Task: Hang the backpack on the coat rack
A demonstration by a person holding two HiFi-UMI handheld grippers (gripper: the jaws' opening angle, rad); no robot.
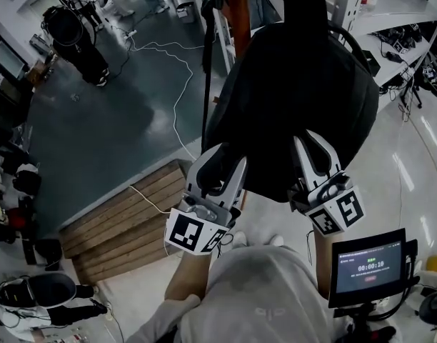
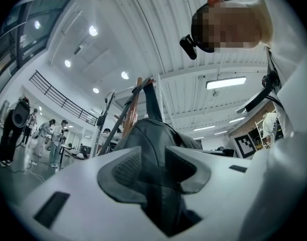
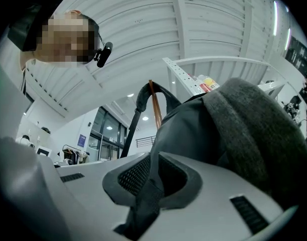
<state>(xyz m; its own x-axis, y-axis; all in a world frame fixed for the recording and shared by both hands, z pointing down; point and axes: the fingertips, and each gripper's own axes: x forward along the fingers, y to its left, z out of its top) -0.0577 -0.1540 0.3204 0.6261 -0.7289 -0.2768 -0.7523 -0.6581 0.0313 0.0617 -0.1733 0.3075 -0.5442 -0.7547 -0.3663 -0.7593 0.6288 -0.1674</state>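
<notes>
1. The backpack [image 1: 297,98] is black cloth, rounded and full. It looks soft and likely to sag, with some weight to it, and not fragile. Smooth fabric could slide in a pinch. Webbing and seams should give the firmest hold. The top loop [image 3: 143,97] should stay free for the coat rack [image 1: 238,13].
2. The left gripper [image 1: 218,166] has its jaws clenched on a fold of dark fabric at the backpack's lower edge, on the side nearer the rack.
3. The right gripper [image 1: 315,159] has its jaws clamped on a strip of dark webbing or cloth at the lower edge, on the side farther from the rack.
4. The backpack is held up in the air right against the rack, its body rising above both sets of jaws. The top loop arches at the rack's brown pole. I cannot tell whether it is caught on a hook.
</notes>
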